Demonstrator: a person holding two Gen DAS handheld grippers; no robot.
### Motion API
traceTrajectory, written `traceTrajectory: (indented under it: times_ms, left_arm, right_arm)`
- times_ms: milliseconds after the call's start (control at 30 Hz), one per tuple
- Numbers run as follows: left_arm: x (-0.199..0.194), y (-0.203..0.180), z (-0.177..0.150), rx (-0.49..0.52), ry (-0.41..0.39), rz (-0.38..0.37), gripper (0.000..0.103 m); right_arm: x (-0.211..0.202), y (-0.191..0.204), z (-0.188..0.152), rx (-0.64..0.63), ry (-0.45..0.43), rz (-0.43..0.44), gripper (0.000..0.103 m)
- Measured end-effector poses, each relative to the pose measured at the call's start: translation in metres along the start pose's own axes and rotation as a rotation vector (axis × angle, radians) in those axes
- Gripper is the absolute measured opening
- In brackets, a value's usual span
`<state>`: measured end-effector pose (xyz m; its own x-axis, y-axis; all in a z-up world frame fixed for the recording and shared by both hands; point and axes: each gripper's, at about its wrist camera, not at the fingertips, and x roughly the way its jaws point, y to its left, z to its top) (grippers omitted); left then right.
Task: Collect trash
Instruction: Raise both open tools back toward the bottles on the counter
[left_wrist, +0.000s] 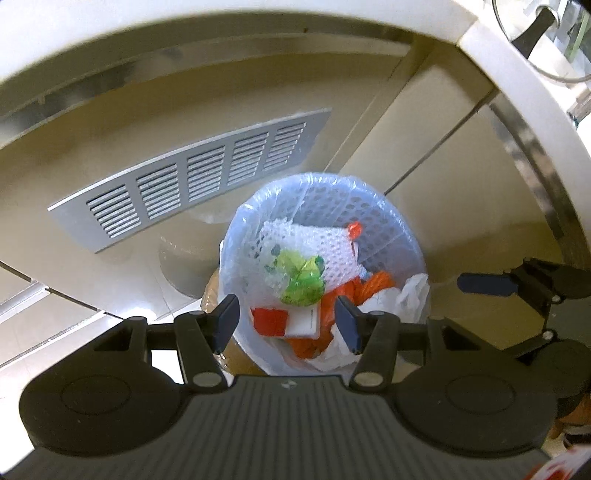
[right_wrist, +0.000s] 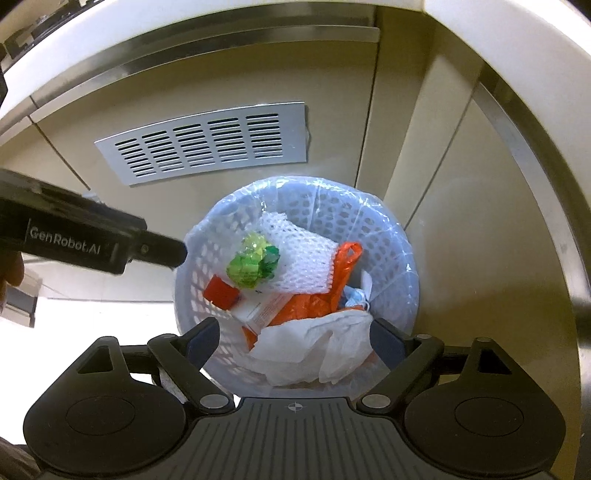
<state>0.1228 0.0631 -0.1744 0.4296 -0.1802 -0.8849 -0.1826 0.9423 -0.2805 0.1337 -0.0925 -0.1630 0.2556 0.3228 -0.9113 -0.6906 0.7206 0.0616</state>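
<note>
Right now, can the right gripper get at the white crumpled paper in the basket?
Probably yes. The right gripper hangs over the basket with open, empty jaws, and the white crumpled paper lies on top, nothing covering it.

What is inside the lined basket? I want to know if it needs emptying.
The basket holds white foam netting, a green wrapper, an orange bag, a red-and-white box and white tissue. Anything below is covered.

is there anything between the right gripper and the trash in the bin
Nothing visible does. The right gripper hangs open straight above the lined basket, with the white tissue directly below its jaws. The left gripper sits off to one side, clear of that path.
</note>
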Motion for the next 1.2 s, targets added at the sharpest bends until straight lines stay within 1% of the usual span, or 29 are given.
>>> traceTrajectory:
  times_ms: [133,300,533,733,867,933,1033,1200]
  left_arm:
    - [-0.009,0.000,0.002,-0.002,-0.028,-0.010,0.053]
    - [-0.022,-0.002,0.008,0.000,-0.056,-0.020,0.053]
    - [-0.052,-0.012,0.016,0.042,-0.100,-0.057,0.053]
    - [-0.093,-0.026,0.025,0.097,-0.168,-0.090,0.053]
    - [-0.126,-0.040,0.031,0.144,-0.230,-0.101,0.053]
    - [-0.140,-0.046,0.034,0.159,-0.263,-0.098,0.053]
    - [-0.155,-0.052,0.041,0.150,-0.321,-0.082,0.053]
    - [-0.169,-0.053,0.056,0.112,-0.401,-0.029,0.053]
  right_arm:
    - [-0.008,0.007,0.006,-0.048,-0.013,-0.005,0.088]
    - [-0.022,0.007,0.014,-0.078,-0.038,-0.005,0.088]
    - [-0.059,0.009,0.024,-0.099,-0.100,0.015,0.088]
    - [-0.111,0.014,0.034,-0.166,-0.232,0.064,0.088]
    - [-0.147,0.014,0.042,-0.193,-0.354,0.084,0.088]
    - [-0.161,0.011,0.047,-0.187,-0.409,0.078,0.088]
    - [-0.177,0.004,0.056,-0.140,-0.473,0.069,0.088]
    - [-0.184,-0.012,0.076,-0.072,-0.513,0.065,0.088]
